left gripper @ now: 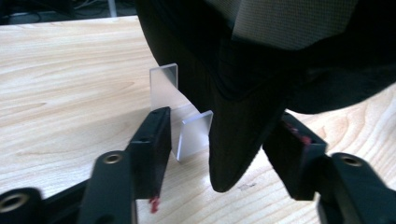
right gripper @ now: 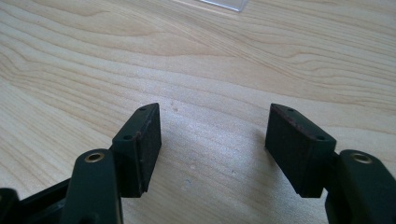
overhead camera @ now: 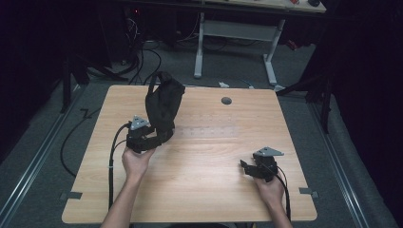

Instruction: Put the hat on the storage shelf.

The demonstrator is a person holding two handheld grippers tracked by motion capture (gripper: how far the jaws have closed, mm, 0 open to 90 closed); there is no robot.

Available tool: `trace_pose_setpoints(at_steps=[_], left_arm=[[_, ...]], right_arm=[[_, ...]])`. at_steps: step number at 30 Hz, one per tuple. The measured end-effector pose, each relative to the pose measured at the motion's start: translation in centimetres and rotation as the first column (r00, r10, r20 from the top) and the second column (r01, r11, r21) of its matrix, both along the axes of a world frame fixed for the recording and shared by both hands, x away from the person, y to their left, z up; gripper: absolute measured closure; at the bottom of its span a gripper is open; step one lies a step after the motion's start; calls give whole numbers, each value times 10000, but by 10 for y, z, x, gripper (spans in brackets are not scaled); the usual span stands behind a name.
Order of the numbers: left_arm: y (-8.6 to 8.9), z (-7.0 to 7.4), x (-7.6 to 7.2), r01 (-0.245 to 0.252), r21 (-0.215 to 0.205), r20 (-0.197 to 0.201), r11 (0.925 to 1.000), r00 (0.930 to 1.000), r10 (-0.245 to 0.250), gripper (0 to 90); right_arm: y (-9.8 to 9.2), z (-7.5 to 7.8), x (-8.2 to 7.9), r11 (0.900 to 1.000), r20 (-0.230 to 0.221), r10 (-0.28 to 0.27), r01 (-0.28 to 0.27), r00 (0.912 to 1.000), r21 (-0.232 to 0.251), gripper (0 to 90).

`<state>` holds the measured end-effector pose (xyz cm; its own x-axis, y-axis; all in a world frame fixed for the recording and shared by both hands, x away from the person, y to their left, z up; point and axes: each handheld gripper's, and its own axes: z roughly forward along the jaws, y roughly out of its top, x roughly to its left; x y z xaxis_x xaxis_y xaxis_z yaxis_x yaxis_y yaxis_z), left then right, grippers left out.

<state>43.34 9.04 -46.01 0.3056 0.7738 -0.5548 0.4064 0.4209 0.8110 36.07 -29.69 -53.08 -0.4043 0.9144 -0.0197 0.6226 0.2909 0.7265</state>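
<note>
Lying between spread left fingers: black bag

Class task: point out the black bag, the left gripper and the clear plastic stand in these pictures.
black bag (overhead camera: 163,107), high view, middle of its body
left gripper (left gripper: 212,140), left gripper view, midway between its fingertips
clear plastic stand (left gripper: 192,134), left gripper view, front panel

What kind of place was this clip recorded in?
Probably a lab or workshop set up for recording: a bare wooden table on grey carpet, cables piled on the floor behind it, and a second white-legged desk in a dark room.
</note>
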Motion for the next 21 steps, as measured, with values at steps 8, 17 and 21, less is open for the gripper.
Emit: trace_pose_setpoints(at_steps=[8,17,21], left_arm=[[2,-2,-3,143,-143,-178,9998,9997,-146,318],[9,-3,-14,219,-205,-192,9995,9996,-223,305],[13,-4,-19,262,-240,-202,9994,9994,-267,304]], right_arm=[[0,0,0,10000,1,-3,3,10000,-5,362],[0,0,0,10000,-2,1,-1,10000,1,362],[0,0,0,10000,3,5,-5,10000,-3,362]])
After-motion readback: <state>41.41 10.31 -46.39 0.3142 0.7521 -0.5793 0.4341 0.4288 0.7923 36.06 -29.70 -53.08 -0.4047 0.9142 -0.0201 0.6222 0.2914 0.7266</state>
